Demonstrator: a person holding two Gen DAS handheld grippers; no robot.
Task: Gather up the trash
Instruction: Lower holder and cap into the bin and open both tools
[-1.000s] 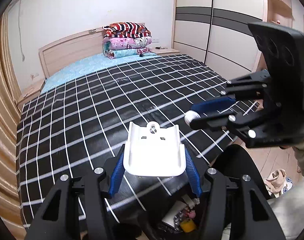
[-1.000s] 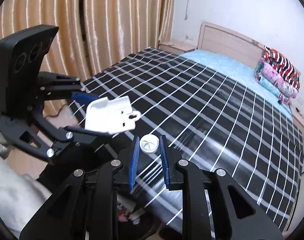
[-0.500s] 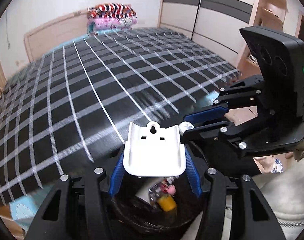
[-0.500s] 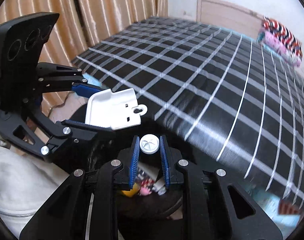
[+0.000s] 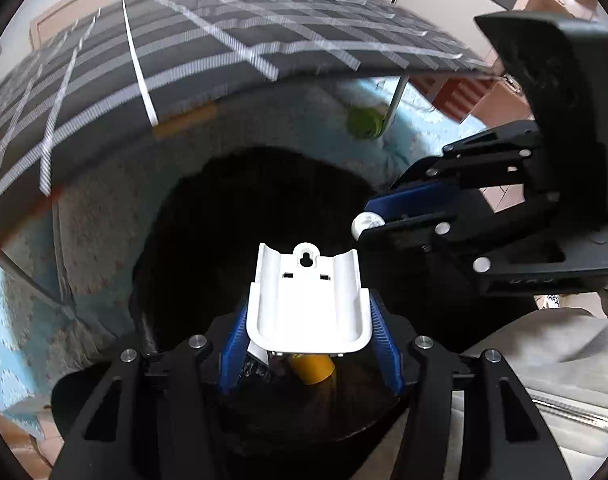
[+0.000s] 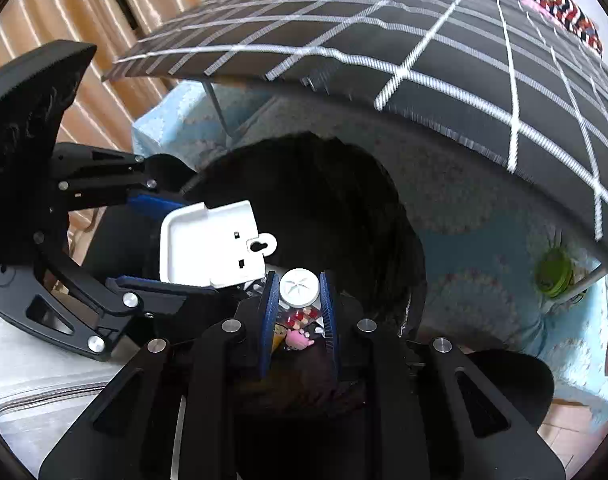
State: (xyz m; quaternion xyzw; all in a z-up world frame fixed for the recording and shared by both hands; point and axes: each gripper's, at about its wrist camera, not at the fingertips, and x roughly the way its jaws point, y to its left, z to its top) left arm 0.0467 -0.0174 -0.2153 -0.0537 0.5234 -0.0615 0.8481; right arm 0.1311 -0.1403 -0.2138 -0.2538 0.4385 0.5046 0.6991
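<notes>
Our left tool (image 5: pixel 309 334) clamps a white plastic tray (image 5: pixel 309 308) and our right tool (image 6: pixel 299 304) a white cap (image 6: pixel 299 287), over the black bin (image 6: pixel 344 208).

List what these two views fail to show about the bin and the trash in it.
- Left wrist view: the bin's contents are mostly covered by the white plastic holder in the left gripper; only a yellow item peeks out.
- Right wrist view: the right gripper and its white cap cover the trash.
- Both views: the bin's depth is lost in darkness.

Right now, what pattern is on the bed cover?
Black with a white grid of lines on the bed cover; clearest in the right wrist view.
</notes>
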